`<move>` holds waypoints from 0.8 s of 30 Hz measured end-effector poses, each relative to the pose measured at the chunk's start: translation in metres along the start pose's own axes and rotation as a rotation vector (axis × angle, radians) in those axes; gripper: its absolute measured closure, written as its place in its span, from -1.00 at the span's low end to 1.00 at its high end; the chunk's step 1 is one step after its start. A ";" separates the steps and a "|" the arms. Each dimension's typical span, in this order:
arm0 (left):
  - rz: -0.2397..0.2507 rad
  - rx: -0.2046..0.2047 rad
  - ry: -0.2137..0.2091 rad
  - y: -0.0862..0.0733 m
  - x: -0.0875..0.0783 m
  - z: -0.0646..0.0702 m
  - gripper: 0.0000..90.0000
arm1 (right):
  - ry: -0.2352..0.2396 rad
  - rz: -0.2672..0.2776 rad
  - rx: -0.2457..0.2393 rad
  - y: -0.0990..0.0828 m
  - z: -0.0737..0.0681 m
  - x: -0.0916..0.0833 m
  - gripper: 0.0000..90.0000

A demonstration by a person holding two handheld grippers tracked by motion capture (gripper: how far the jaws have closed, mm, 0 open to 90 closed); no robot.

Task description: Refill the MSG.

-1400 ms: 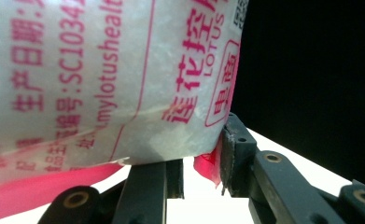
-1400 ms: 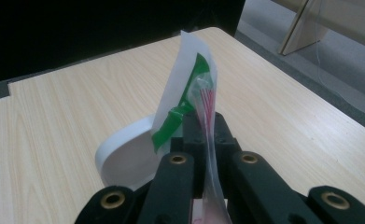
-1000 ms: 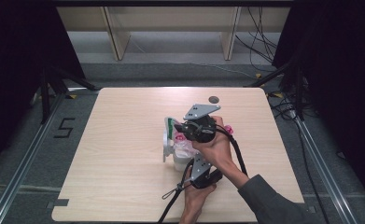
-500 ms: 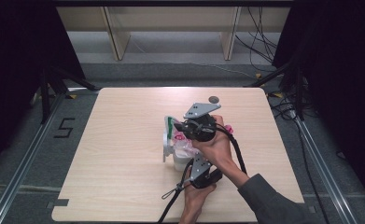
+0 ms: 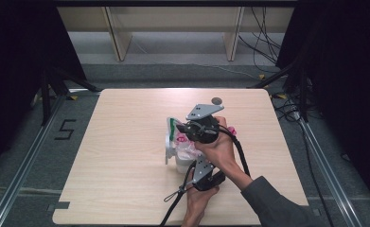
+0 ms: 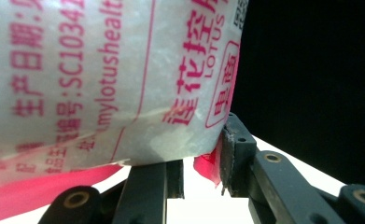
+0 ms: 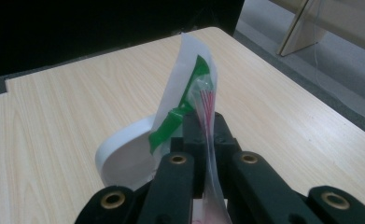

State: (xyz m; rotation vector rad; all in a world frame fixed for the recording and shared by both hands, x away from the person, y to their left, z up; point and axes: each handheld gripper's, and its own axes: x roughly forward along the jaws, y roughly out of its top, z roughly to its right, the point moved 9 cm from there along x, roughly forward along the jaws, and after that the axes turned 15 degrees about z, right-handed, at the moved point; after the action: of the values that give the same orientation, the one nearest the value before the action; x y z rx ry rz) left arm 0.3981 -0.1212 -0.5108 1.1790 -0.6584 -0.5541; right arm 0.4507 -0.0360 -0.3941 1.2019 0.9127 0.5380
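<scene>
On my left gripper view I read pink print on the frosted plastic packet (image 6: pixel 101 79): the Latin letters "LOTUS" beside large Chinese characters, a code starting "SC10341", a fragment ending "mylotushealt", and the characters "生产日期" near the top edge. A boxed pair of characters sits at the packet's lower right; I can't make them out surely. On the high view, a black "5" (image 5: pixel 65 129) is marked on the floor left of the table (image 5: pixel 126 189).

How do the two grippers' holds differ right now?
The left gripper holds the plastic bag low, jaws apart around its bulky printed body; the right gripper pinches the bag's thin top film, jaws nearly together. In the high view, the left sits nearer the person, the right farther out. Both are shut on the same bag.
</scene>
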 end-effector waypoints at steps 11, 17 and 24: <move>0.004 -0.001 -0.005 0.001 0.001 0.002 0.62 | 0.000 -0.002 0.009 0.001 -0.001 0.000 0.98; 0.001 0.002 -0.003 0.001 0.000 0.002 0.62 | -0.004 -0.009 0.026 0.001 -0.002 0.000 0.98; 0.010 -0.005 -0.014 0.002 0.001 0.002 0.62 | -0.003 0.004 0.010 0.002 0.000 0.001 0.98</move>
State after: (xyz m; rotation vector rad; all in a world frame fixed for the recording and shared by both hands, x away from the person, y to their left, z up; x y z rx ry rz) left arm 0.3977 -0.1229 -0.5084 1.1671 -0.6744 -0.5559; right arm 0.4509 -0.0346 -0.3925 1.2134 0.9119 0.5352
